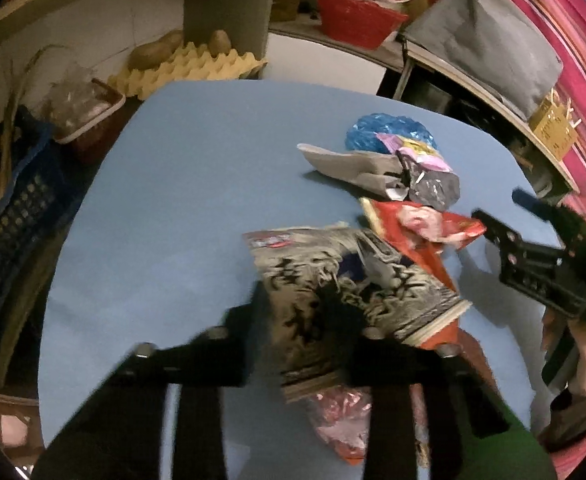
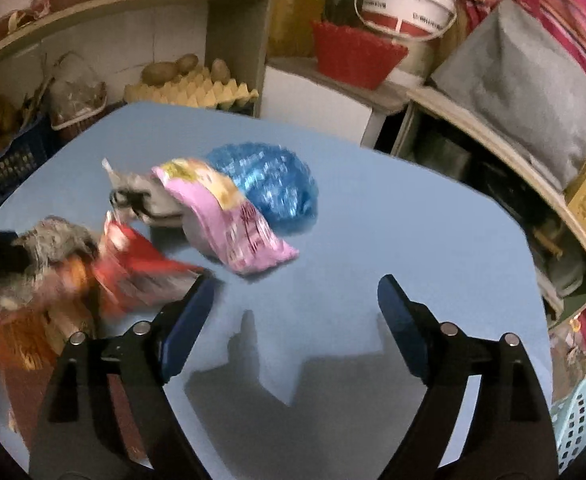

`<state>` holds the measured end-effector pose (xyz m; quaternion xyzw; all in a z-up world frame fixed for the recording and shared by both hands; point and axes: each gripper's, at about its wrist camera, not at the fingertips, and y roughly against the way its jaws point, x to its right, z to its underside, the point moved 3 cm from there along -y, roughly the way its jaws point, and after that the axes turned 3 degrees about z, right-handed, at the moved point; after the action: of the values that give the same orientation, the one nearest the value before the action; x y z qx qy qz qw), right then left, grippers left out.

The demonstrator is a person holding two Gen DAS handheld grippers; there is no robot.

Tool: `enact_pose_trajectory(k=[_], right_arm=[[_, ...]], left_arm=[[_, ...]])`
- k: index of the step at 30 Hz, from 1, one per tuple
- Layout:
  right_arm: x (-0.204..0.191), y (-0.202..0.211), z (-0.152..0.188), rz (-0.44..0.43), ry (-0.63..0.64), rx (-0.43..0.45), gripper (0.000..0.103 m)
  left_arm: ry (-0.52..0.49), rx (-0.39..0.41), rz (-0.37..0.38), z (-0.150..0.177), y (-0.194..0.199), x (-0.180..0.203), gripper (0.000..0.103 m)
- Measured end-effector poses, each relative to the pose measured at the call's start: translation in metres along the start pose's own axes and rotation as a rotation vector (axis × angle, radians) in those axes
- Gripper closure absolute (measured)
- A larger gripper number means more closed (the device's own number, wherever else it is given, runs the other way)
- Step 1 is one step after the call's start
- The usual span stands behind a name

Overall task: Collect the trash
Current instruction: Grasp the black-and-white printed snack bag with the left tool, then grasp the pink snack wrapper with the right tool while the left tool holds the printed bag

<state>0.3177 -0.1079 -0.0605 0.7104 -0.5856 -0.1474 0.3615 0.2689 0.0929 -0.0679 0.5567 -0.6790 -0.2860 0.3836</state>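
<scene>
My left gripper point(image 1: 301, 308) is shut on a grey snack bag with black lettering point(image 1: 333, 272), low over the blue table point(image 1: 173, 200). A red wrapper point(image 1: 413, 224) lies partly under that bag, and a pinkish clear wrapper point(image 1: 341, 420) shows beneath the fingers. Farther back is a heap made of a pink wrapper point(image 2: 233, 220), a crumpled blue plastic bag point(image 2: 269, 184), a grey paper piece point(image 1: 349, 164) and a dark foil wrapper point(image 1: 433, 184). My right gripper point(image 2: 296, 280) hangs open over bare table right of the red wrapper point(image 2: 141, 268), with nothing between its blue pads.
Shelves ring the table. An egg tray with potatoes point(image 1: 189, 68) and a blue crate point(image 1: 9, 216) stand at the left. A red basket point(image 1: 353, 16) and a white bucket point(image 2: 405, 0) are behind, a grey cushion point(image 1: 485, 40) at the right. A light-blue basket point(image 2: 577, 420) sits low right.
</scene>
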Motion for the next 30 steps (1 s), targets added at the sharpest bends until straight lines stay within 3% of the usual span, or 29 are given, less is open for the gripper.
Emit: enact_pose_trajectory(k=[6,13,22,28,30], right_arm=[[-0.017,-0.014,-0.015,0.007,0.023,0.003,0.028],[-0.021,-0.018,-0.022,-0.057,-0.021,-0.009,0.028],[-0.033,-0.014,-0.025,-0.041,-0.006,0.003,0.028],[-0.046,-0.034,-0.020,0.009,0.038,-0.035,0.028],[-0.047,-0.039,-0.020,0.015,0.038,-0.035,0.034]], left_arm=[[-0.052,0.075,-0.069,-0.003,0.013,0.005,0.084],[-0.045,0.151,-0.088,-0.010,0.032,-0.002,0.084],[-0.034,0.233,-0.144,-0.018,0.051,-0.014,0.085],[-0.012,0.248,-0.171,-0.021,0.051,-0.025,0.085],[-0.009,0.250,-0.168,-0.022,0.050,-0.027,0.085]])
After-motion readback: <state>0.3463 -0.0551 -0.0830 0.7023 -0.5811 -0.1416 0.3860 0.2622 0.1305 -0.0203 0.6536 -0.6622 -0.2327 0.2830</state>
